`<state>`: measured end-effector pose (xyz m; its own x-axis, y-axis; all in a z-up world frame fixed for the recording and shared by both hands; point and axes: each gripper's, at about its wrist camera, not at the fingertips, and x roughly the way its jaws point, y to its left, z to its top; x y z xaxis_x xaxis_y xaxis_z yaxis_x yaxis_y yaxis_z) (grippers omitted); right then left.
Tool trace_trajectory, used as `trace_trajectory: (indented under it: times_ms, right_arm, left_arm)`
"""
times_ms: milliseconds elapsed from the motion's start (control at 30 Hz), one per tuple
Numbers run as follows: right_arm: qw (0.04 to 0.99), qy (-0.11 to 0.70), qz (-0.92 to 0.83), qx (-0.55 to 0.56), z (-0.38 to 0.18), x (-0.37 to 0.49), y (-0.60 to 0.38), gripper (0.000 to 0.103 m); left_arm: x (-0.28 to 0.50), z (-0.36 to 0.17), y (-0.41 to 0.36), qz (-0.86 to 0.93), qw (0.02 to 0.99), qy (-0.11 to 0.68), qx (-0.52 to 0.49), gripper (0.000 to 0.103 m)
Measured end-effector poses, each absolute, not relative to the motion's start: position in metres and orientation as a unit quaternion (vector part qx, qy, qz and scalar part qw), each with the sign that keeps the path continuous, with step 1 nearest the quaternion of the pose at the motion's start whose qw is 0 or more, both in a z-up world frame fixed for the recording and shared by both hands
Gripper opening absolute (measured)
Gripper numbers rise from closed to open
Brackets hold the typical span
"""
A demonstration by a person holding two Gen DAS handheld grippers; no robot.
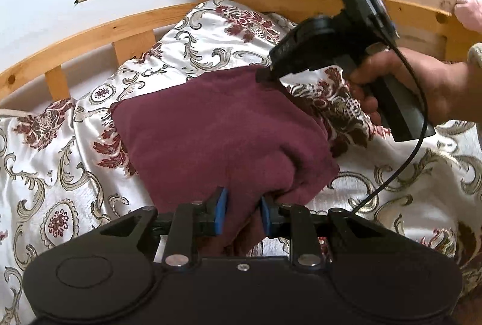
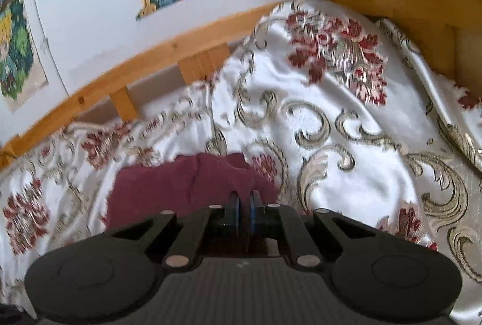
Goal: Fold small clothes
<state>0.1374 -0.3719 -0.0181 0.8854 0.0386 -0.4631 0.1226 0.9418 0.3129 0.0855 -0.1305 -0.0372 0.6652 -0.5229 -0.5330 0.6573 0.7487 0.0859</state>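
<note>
The maroon cloth (image 1: pixel 217 126) lay bunched on the bed's patterned cover (image 1: pixel 60 174), toward the wooden rail (image 1: pixel 90 32) at the bed's far edge, its long side running from the near edge up toward the headboard corner. It was stretched between the two hands. The left claw (image 1: pixel 242 212) had the near end gathered between its blue pads (image 1: pixel 221 212), the jaws narrow and pressed on a thick fold. The right claw (image 1: pixel 265 75), gripped in a hand (image 1: pixel 400 84), met the cloth's far corner; from its own camera the right claw (image 2: pixel 244 212) showed its jaws almost together over the cloth's (image 2: pixel 180 183) edge, apparently pinching a thin layer, though blur made that uncertain. To my eye the far corner would be brought toward the near end.
</note>
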Motion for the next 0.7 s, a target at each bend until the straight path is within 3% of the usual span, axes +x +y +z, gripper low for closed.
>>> trace_trajectory:
  times_ms: [67,100,133,200,300,400,467,533,700]
  right_arm:
    - [0.951,0.256,-0.024,0.170,-0.029,0.137,-0.373,0.011]
    - [0.950,0.257,-0.027,0.176,-0.032,0.133,-0.374,0.023]
    - [0.949,0.253,-0.033,0.185,-0.034,0.125,-0.375,0.046]
    - [0.951,0.243,-0.040,0.187,-0.033,0.108,-0.375,0.071]
    - [0.955,0.227,-0.004,0.190,-0.026,0.074,-0.371,0.078]
    - [0.955,0.228,0.032,0.187,-0.025,0.044,-0.363,0.078]
    - [0.954,0.234,0.067,0.175,-0.024,0.026,-0.353,0.068]
    - [0.952,0.246,0.095,0.157,-0.026,0.016,-0.342,0.050]
    - [0.945,0.278,0.134,0.110,-0.034,0.018,-0.310,0.035]
  left_arm:
    - [0.086,-0.038,-0.130,-0.331,0.900,0.251,0.134,0.031]
    - [0.087,-0.038,-0.129,-0.332,0.899,0.254,0.130,0.034]
    - [0.088,-0.038,-0.129,-0.334,0.898,0.256,0.126,0.036]
    - [0.089,-0.037,-0.128,-0.341,0.896,0.260,0.116,0.042]
    - [0.090,-0.037,-0.127,-0.344,0.895,0.261,0.114,0.043]
    - [0.094,-0.033,-0.121,-0.350,0.892,0.272,0.091,0.043]
    - [0.099,-0.032,-0.116,-0.354,0.889,0.283,0.067,0.043]
    - [0.103,-0.032,-0.112,-0.357,0.886,0.290,0.051,0.043]
    - [0.104,-0.033,-0.113,-0.358,0.886,0.291,0.053,0.043]
